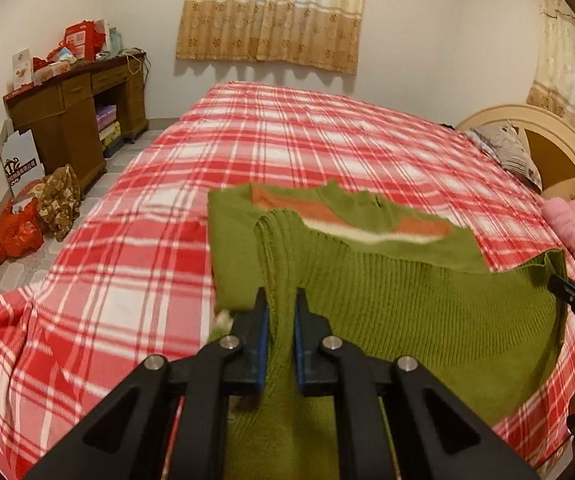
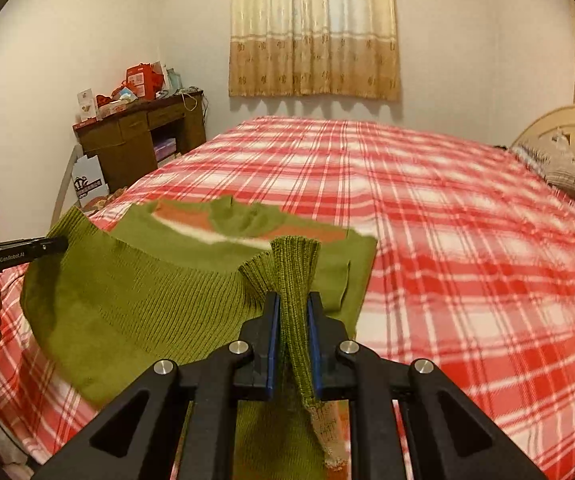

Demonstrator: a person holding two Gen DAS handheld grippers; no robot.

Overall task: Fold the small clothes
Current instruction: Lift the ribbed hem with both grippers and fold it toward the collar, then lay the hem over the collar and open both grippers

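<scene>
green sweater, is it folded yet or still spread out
Partly folded: the green sweater has its ribbed hem lifted off the plaid bed by the left gripper and right gripper, over the striped chest.

A home bedroom: a bed (image 1: 287, 128) under a red plaid cover, curtains (image 1: 273, 12), a cluttered wooden desk (image 1: 79, 108).
</scene>
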